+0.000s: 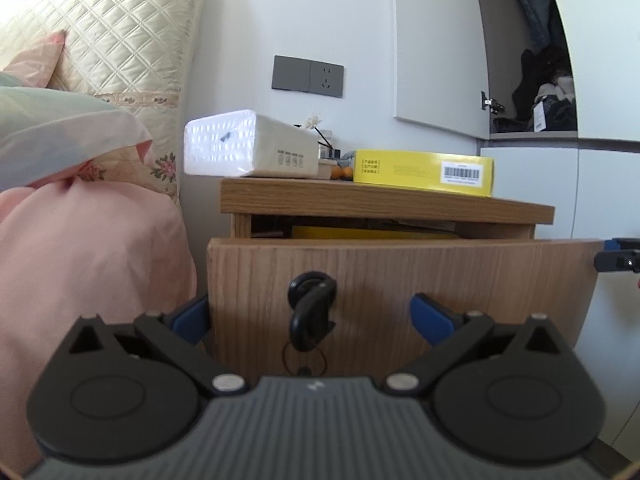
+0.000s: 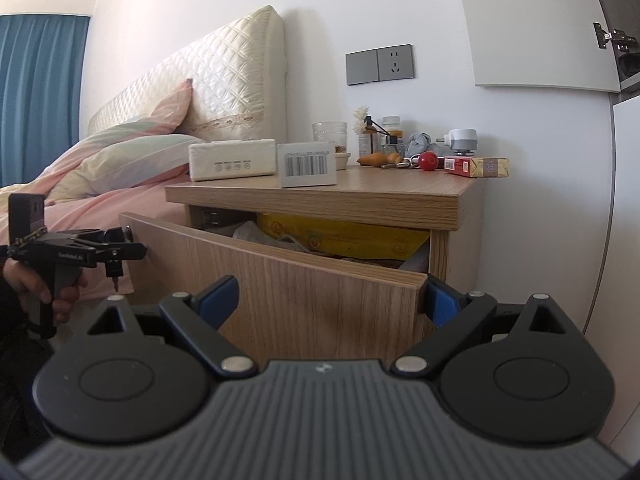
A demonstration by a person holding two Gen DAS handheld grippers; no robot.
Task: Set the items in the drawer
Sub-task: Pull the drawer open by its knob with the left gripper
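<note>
The drawer (image 1: pixel 400 276) of the wooden bedside table (image 2: pixel 320 192) is pulled partway out, and something yellow already lies inside it. So the step in hand looks like opening the drawer, or getting ready to fill it. The left gripper (image 1: pixel 310 314) sits low and level in front of the drawer, right by the black ring handle (image 1: pixel 311 304), with its jaws spread wide and holding nothing. The right gripper (image 2: pixel 332 298) is at the drawer's right corner, jaws also spread, with one blue finger (image 2: pixel 438 302) just beside the edge. Next, a gripper probably needs to lift up and pick something from the top, like the yellow box (image 1: pixel 424 172) or the white tissue pack (image 1: pixel 244 144).
</note>
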